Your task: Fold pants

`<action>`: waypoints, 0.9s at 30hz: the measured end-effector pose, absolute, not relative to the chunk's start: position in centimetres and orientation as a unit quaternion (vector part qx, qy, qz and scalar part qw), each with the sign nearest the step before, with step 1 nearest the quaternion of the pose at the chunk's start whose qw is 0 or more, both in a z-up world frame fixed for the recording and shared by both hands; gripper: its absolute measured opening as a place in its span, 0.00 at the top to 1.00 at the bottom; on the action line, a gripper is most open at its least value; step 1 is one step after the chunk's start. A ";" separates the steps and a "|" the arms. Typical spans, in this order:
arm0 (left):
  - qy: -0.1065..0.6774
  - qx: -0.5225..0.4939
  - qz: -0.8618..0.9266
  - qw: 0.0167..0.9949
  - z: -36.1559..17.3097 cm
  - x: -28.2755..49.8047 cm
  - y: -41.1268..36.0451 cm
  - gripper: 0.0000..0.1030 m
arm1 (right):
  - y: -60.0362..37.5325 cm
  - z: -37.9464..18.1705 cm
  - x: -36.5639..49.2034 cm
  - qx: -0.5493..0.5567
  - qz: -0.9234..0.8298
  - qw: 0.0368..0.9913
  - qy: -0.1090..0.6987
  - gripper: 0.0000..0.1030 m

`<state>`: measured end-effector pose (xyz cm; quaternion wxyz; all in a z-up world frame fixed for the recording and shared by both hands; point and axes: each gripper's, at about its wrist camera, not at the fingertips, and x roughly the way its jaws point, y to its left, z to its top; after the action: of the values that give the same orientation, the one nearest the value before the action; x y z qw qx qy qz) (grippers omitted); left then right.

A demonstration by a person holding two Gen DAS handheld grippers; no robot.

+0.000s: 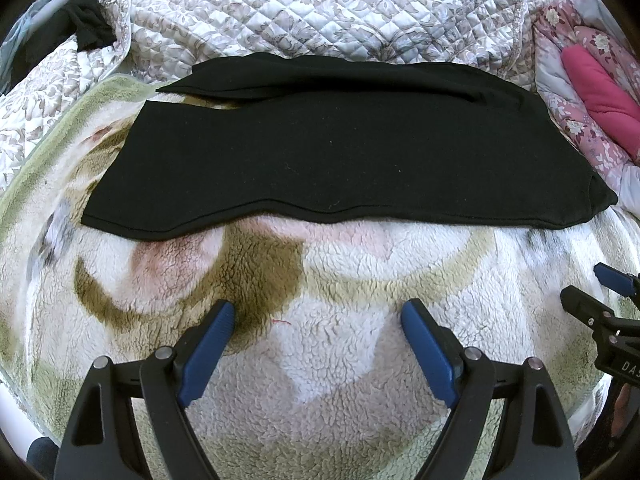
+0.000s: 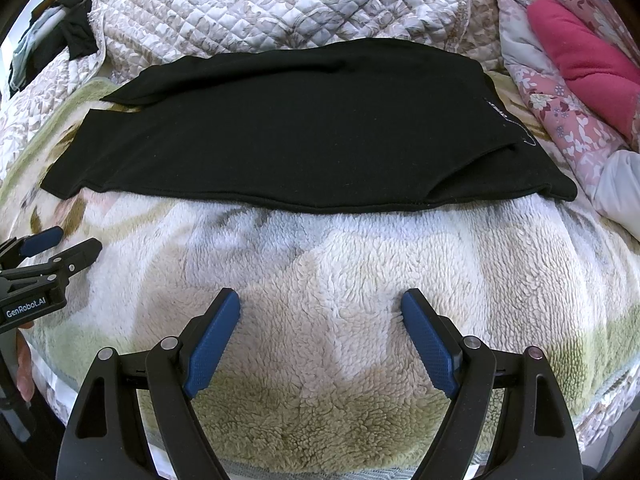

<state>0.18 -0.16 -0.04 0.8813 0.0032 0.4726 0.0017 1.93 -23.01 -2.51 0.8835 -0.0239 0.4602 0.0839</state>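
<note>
Black pants (image 1: pixel 328 152) lie flat on a fleece blanket (image 1: pixel 320 292), folded lengthwise with the legs stacked, leg ends at the left and waist at the right. They also show in the right wrist view (image 2: pixel 288 136). My left gripper (image 1: pixel 318 316) is open and empty, hovering over the blanket short of the pants' near edge. My right gripper (image 2: pixel 320 308) is open and empty, also short of the near edge. Each gripper shows at the side of the other's view: the right one (image 1: pixel 592 292) and the left one (image 2: pixel 68 242).
A quilted floral bedspread (image 1: pixel 320 8) is bunched up behind the pants. A pink floral quilt (image 2: pixel 560 112) with a magenta lining lies at the right. Dark clothing (image 1: pixel 86 24) hangs at the far left. The patterned fleece blanket (image 2: pixel 340 280) covers the bed in front.
</note>
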 end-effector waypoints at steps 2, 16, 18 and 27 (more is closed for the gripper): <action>0.472 0.003 0.002 0.881 0.0 0.2 -0.2 0.15 | -23.0 -2.5 1.9 -0.024 0.084 0.884 0.460 0.20; 0.470 0.007 0.002 0.883 0.0 0.2 -0.2 0.15 | -23.0 -2.5 2.0 -0.024 0.084 0.883 0.461 0.20; 0.469 0.008 0.002 0.883 0.0 0.1 -0.2 0.15 | -23.0 -2.5 2.0 -0.024 0.084 0.883 0.461 0.20; 0.468 0.010 0.000 0.883 0.1 0.1 -0.1 0.15 | -23.0 -2.5 2.0 -0.024 0.084 0.883 0.461 0.20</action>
<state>0.13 -0.15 0.06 0.8834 0.0102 0.4684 0.0004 1.98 -23.02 -2.50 0.8830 -0.0243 0.4611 0.0839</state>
